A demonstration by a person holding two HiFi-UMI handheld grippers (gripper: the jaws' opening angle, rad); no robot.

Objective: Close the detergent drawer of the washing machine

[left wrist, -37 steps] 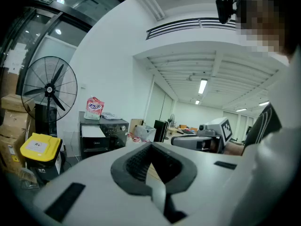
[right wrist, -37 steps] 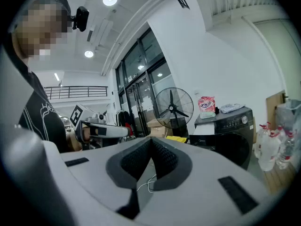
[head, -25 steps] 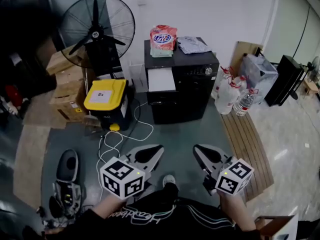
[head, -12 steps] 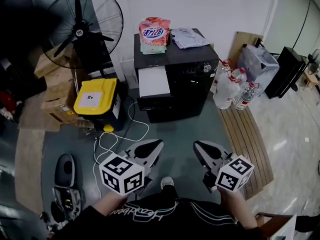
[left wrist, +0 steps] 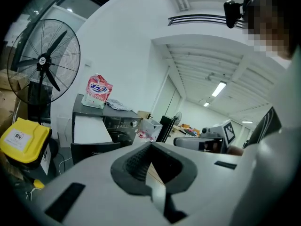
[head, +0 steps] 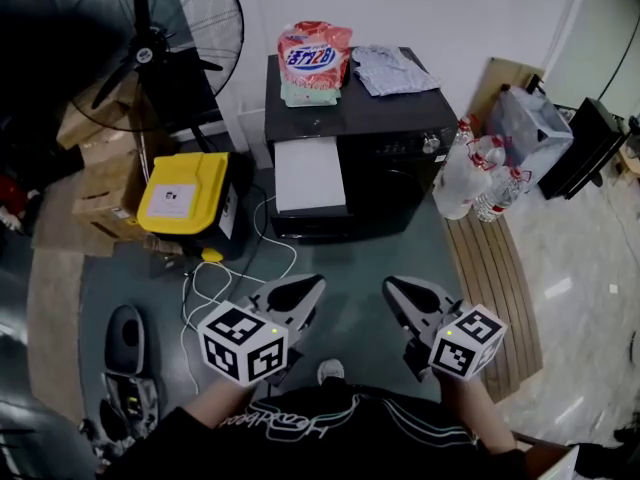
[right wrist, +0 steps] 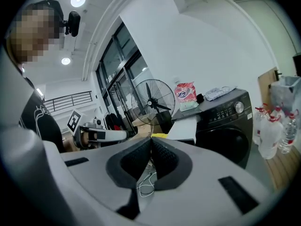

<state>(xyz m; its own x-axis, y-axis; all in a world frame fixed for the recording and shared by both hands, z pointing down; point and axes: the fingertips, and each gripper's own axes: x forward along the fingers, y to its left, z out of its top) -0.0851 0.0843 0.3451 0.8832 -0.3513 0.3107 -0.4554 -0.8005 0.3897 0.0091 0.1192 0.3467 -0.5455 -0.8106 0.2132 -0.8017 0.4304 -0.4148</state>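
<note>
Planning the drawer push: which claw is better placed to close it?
Left, probably. The left claw lies nearly in line with the open drawer; the right claw sits off to its right. Both are shut, empty and well short of it.

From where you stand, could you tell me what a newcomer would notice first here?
The black washing machine against the far wall, with its white detergent drawer pulled out on the left and a pink detergent bag on top. Nearer, the left gripper and right gripper hang shut, holding nothing.
</note>
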